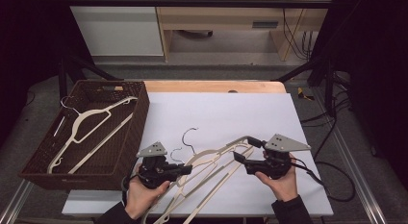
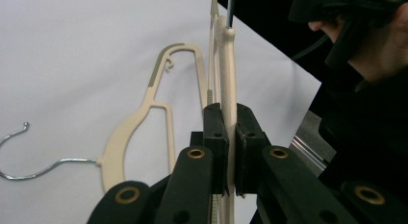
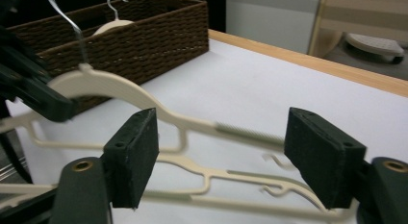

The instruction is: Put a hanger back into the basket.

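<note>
Near the front edge of the counter [image 1: 231, 108], grips a cream hanger [image 2: 227, 65] tight in the left claw [image 2: 230, 113], close beside the neck, and holds it raised above the white sheet. Straddles the same hanger's arm with the right claw [image 3: 221, 156], spread wide and pressing on nothing. Leaves a second hanger [image 2: 130, 132] flat underneath, just beside the raised one, and a third hanger [image 1: 91, 120] already inside the woven basket [image 1: 139, 118] at the left.

Risks, on this reading, a swing or twist about that single narrow grip, with no support from the open right claw. Could catch the wire hook or a notched arm on the second hanger and drag it along toward the basket. Could also snag on the basket's rim on the way over, given the long arm sticking out to one side. Calls for a firm second grip, or a slow, level carry.
</note>
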Tool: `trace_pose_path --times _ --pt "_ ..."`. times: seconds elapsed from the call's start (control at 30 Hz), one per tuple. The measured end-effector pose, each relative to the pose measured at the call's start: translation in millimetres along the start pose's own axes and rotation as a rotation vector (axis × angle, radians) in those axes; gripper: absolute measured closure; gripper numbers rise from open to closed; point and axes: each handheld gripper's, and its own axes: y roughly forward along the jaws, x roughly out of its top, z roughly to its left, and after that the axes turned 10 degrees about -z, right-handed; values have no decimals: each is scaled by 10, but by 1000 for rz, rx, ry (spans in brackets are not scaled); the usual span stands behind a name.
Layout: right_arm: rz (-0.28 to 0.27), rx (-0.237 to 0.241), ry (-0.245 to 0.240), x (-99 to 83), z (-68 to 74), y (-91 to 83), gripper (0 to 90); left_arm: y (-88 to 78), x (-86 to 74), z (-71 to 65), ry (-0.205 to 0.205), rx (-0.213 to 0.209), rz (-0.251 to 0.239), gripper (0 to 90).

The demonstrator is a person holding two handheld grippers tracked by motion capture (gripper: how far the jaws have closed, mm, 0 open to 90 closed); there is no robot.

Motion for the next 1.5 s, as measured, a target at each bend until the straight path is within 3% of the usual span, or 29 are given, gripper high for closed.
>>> trace_pose_path --times 0.17,0.43,0.67,0.9,1.23,1.5 --pt "-8 -43 4 -107 -133 -131 200 -120 48 0 33 1 -20 858" --pt "-7 -81 6 -176 -249 -179 147 -301 156 14 85 6 -37 858" --pt "-13 -120 21 -200 -339 -232 125 -518 341 11 158 11 -56 858" --pt "-11 -155 30 -217 -392 -276 103 -685 531 36 234 33 -32 858" --pt "-1 -177 36 -240 -452 -313 88 -956 849 169 301 53 -46 858" --pt "2 -183 30 -246 -478 -332 79 -1210 1051 429 299 88 -74 858"
